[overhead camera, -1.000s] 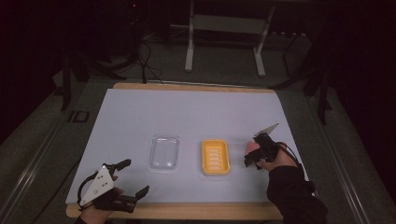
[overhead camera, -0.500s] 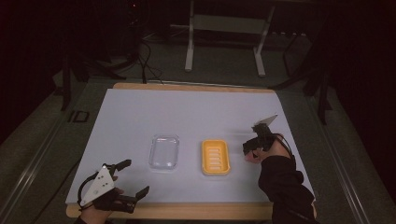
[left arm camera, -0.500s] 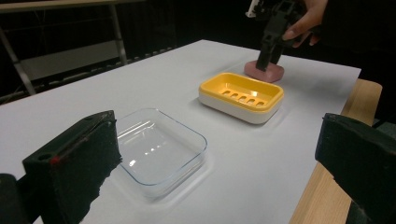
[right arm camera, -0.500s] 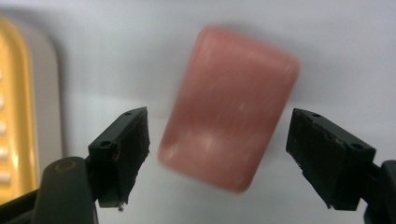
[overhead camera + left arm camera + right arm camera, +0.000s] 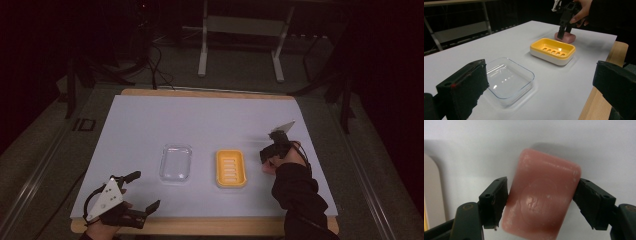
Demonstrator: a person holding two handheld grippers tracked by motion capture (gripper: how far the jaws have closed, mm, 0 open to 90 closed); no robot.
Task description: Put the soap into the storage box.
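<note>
**Right gripper closes on the soap**

The right gripper (image 5: 266,156) stands over the pink soap (image 5: 541,202) near the table's (image 5: 210,115) right edge, pointing down at it. Its jaws have just been closing, with the soap between them; in the right gripper view both pads sit against the bar's two long sides, so the soap is gripped. The soap lies flat on the table, just beside the yellow dish (image 5: 230,168) on the side toward the right edge, and apart from it.

The dish sits near the middle of the table, a little toward the near edge. The clear tray (image 5: 176,163) lies just left of the dish, not touching it.

The left gripper (image 5: 142,192) rests at the near left corner, well apart from the tray. Its jaws stand wide open with nothing between them.
</note>
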